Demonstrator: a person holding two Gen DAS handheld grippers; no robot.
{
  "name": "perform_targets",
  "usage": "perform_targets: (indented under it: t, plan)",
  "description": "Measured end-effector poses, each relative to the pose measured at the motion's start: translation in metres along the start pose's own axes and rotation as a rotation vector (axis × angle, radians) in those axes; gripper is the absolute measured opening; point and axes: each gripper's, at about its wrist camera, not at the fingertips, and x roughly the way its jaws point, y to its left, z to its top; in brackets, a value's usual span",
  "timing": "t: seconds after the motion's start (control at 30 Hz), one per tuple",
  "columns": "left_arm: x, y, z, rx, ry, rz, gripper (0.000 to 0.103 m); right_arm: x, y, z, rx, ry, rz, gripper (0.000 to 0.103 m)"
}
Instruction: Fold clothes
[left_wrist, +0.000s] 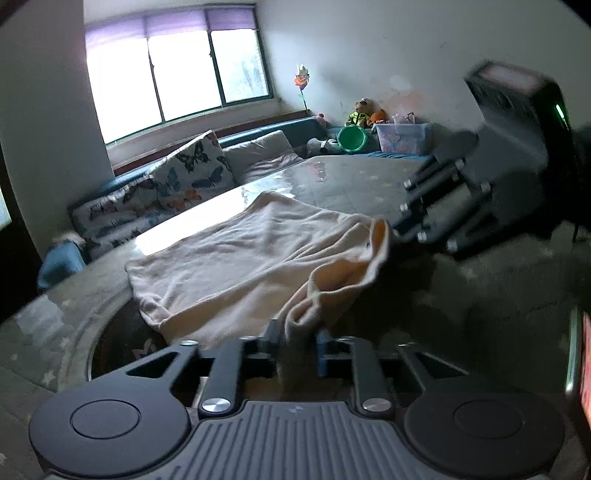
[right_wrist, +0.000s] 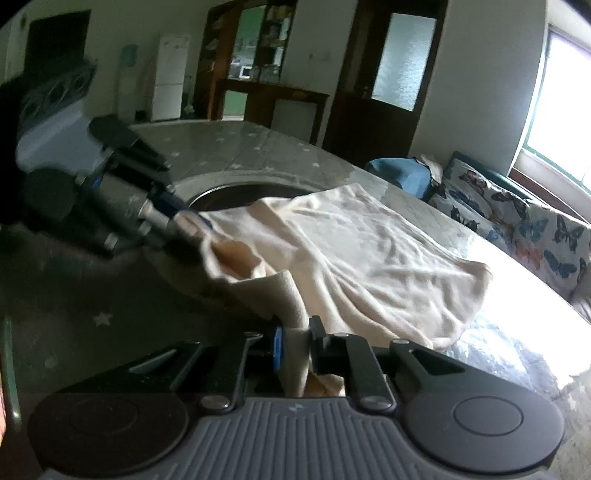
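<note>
Grey starred table (left_wrist: 351, 177) lies bare beyond cream garment (left_wrist: 258, 251), near edge pinched by both grippers' jaws.

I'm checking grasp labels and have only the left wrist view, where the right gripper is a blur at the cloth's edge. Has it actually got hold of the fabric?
Observer: Yes. In the right wrist view the right gripper has its fingers closed on a bunched fold of the cream garment.
Operator: How does my own gripper's hold look from that side?
Observer: The left gripper pinches the neighbouring corner, raised off the table.
Operator: Is anything behind the table that I can't see?
Observer: A dark wooden door with a frosted pane stands beyond its far edge.
</note>
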Motion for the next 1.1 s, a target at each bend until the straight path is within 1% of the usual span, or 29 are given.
perform_targets:
  t: [0.03, 0.07, 0.23, 0.3, 0.33, 0.37, 0.47, 0.63, 0.8, 0.97, 1.1]
  plan:
    - [0.000, -0.002, -0.002, 0.017, 0.001, 0.010, 0.039, -0.001, -0.001, 0.001, 0.002, -0.002, -0.002, 0.013]
    - [0.001, -0.005, -0.003, 0.034, 0.003, 0.019, 0.040, -0.002, -0.002, 0.001, 0.004, -0.003, -0.003, 0.013]
    - [0.007, -0.014, -0.011, 0.107, 0.027, 0.040, 0.040, -0.005, -0.003, 0.001, 0.002, 0.006, -0.006, 0.013]
    - [0.007, -0.014, -0.012, 0.116, 0.024, 0.044, 0.040, -0.005, -0.003, 0.000, 0.003, 0.010, -0.007, 0.013]
    - [0.008, -0.014, -0.012, 0.109, 0.024, 0.037, 0.029, -0.005, -0.003, -0.001, 0.003, 0.012, -0.006, 0.012]
    - [0.008, -0.012, -0.011, 0.101, 0.027, 0.028, 0.015, -0.005, -0.003, -0.002, 0.002, 0.014, -0.005, 0.012]
    - [0.009, -0.011, -0.011, 0.090, 0.036, 0.022, 0.011, -0.005, -0.001, -0.003, 0.000, 0.018, 0.004, 0.010]
    - [-0.003, -0.011, -0.004, 0.067, 0.025, 0.013, 0.009, -0.011, 0.002, -0.006, -0.004, 0.014, 0.017, 0.009]
    - [-0.024, -0.019, 0.004, 0.059, 0.021, -0.039, 0.009, -0.033, 0.007, -0.009, 0.005, 0.026, 0.042, 0.009]
    - [-0.060, -0.032, 0.017, 0.039, 0.005, -0.128, 0.009, -0.075, 0.016, -0.012, 0.046, 0.044, 0.088, 0.009]
    - [-0.079, -0.036, 0.031, 0.025, 0.003, -0.155, 0.009, -0.104, 0.015, -0.004, 0.073, 0.026, 0.099, 0.009]
